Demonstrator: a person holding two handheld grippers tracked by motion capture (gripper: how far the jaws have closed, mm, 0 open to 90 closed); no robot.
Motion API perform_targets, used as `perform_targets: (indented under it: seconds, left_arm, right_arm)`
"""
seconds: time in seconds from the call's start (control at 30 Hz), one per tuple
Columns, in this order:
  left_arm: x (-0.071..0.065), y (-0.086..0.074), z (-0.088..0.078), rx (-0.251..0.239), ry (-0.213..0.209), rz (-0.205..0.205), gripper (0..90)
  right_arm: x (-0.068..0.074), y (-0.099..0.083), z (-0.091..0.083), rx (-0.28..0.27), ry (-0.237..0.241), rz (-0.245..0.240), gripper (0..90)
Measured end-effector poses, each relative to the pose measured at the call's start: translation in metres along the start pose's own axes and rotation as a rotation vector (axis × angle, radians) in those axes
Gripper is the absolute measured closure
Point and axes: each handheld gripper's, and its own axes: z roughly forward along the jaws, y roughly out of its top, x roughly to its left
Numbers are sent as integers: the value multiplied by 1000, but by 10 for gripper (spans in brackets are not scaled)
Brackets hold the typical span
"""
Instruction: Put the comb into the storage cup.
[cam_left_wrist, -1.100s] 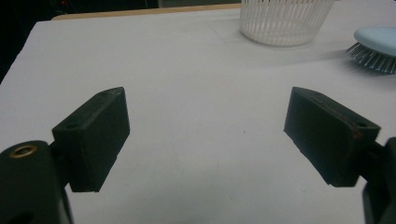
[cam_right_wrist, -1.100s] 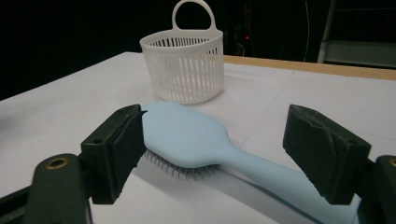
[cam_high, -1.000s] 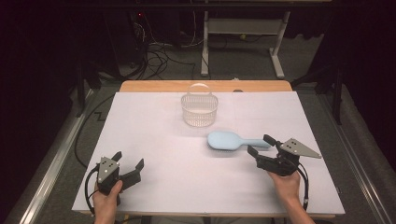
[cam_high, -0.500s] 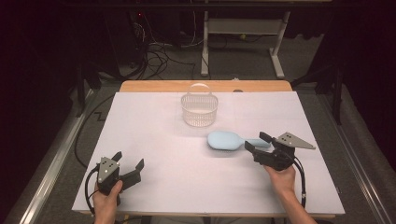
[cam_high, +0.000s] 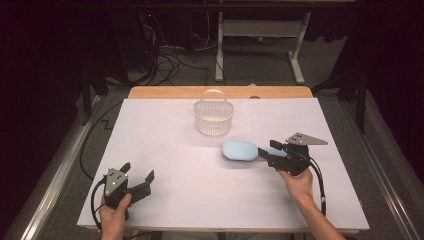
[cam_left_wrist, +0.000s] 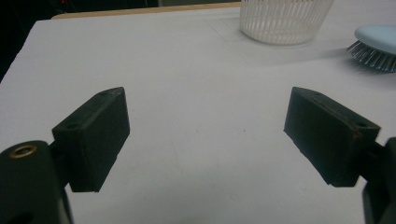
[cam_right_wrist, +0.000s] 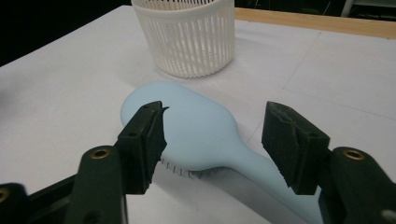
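A light blue hairbrush (cam_high: 240, 150) lies bristles down on the white table cover (cam_high: 170, 145), right of the middle. My right gripper (cam_high: 264, 153) reaches it from the right and straddles its neck. In the right gripper view the jaws (cam_right_wrist: 215, 116) stand on either side of the brush (cam_right_wrist: 201, 126) with gaps still showing; they have just been closing. A white slatted basket (cam_high: 214, 118) with a hoop handle stands behind the brush. My left gripper (cam_high: 137, 171) rests open at the near left corner with nothing between its fingers (cam_left_wrist: 205, 107).
The basket (cam_right_wrist: 187, 37) stands close behind the brush head. The left gripper view has the basket (cam_left_wrist: 285, 21) and the brush (cam_left_wrist: 378, 39) far off at the upper right. A wooden table edge (cam_high: 220, 92) runs along the back; cables and a metal stand lie on the floor beyond.
My right gripper has moved left and a little up, from beside the brush handle to astride its neck, and its jaws have narrowed. The brush and my left gripper have stayed put.
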Motion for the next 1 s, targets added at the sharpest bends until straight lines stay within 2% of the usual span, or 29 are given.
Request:
perform_targets:
  seconds: [0.2, 0.4, 0.5, 0.53, 0.57, 0.6, 0.63, 0.8, 0.97, 1.0]
  left_arm:
    - [0, 0, 0, 0, 0, -1, 150]
    - [0, 0, 0, 0, 0, 0, 150]
    - [0, 0, 0, -2, 2, -1, 150]
    - [0, 0, 0, -2, 2, -1, 150]
    - [0, 0, 0, -3, 2, -2, 150]
    - [0, 0, 0, -3, 2, -2, 150]
    - [1, 0, 0, -2, 2, -1, 150]
    - [1, 0, 0, 0, 4, -1, 150]
    - [1, 0, 0, 1, 6, 0, 150]
    - [1, 0, 0, 1, 6, 0, 150]
  right_arm:
    - [0, 11, 2, 44, -15, -36, 455]
    - [-3, 26, 10, 183, -27, -7, 529]
    - [-3, 29, 15, 236, -26, -5, 566]
    - [-3, 29, 15, 236, -26, -5, 566]
    - [-4, 30, 18, 267, -29, -14, 602]
    - [-4, 30, 18, 267, -29, -14, 602]
    - [-5, 32, 20, 293, -38, -16, 644]
    - [-8, 38, 25, 355, -54, -9, 743]
    - [-12, 43, 32, 420, -65, -28, 836]
    - [-12, 43, 32, 420, -65, -28, 836]
